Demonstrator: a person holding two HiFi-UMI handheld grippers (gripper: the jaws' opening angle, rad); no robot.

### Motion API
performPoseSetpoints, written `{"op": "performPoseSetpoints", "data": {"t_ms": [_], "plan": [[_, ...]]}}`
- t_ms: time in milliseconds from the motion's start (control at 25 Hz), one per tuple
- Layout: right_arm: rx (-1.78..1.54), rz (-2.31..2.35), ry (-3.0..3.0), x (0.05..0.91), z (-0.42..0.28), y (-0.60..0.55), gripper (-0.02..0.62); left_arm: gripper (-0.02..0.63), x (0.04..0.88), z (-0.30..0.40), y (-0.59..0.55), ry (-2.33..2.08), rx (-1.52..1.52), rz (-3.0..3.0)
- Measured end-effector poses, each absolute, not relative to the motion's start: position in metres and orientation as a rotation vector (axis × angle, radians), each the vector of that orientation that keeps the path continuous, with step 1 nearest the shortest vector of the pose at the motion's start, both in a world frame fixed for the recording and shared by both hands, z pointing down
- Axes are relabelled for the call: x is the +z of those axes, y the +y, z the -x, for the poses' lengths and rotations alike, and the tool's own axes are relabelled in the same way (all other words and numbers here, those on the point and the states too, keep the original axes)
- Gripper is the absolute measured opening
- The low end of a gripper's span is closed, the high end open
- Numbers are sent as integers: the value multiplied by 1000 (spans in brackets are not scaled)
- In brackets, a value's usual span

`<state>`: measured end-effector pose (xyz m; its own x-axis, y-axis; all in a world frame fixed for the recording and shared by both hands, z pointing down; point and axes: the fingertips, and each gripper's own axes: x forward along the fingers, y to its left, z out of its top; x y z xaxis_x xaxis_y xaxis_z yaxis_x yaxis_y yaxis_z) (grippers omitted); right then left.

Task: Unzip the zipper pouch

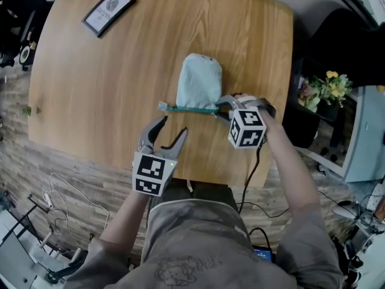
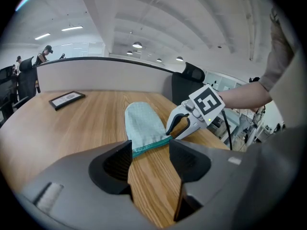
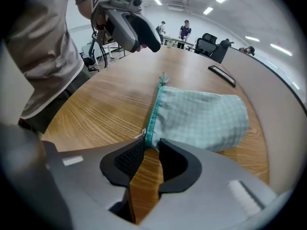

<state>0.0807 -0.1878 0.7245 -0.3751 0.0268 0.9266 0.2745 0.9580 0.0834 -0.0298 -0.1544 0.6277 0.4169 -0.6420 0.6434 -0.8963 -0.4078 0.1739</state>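
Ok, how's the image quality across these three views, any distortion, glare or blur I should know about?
Head view: even, soft light; the table edges bow outward; the pouch is sharp. Left gripper view: heavy fisheye with black corners; the ceiling lamps are bright but cause no glare on the wood. Right gripper view: same fisheye and dark rim; the pouch's check weave is crisp.

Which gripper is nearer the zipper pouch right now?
Right. The right gripper, jaws apart, is at the end of the zipper pouch; the left gripper stands clear of it, over the table, nearer the person.
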Motion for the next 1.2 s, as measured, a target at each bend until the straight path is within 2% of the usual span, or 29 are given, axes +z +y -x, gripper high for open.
{"op": "performPoseSetpoints", "data": {"t_ms": [80,160,400,680,1200], "plan": [[-209,227,-1942,725,-80,-186,78,242,629,33,-153,-1307,670,-2168],[-152,210,-1959,724,-79,-185,71,242,629,36,-152,-1312,671,-2162],[194,-11,-2155,694,-61,-193,64,241,619,51,-157,-1344,651,-2163],[699,-286,-2425,614,-46,-195,61,241,574,65,-164,-1394,600,-2199],[922,-665,-2724,433,-50,-200,58,241,449,77,-182,-1434,487,-2444]]}}
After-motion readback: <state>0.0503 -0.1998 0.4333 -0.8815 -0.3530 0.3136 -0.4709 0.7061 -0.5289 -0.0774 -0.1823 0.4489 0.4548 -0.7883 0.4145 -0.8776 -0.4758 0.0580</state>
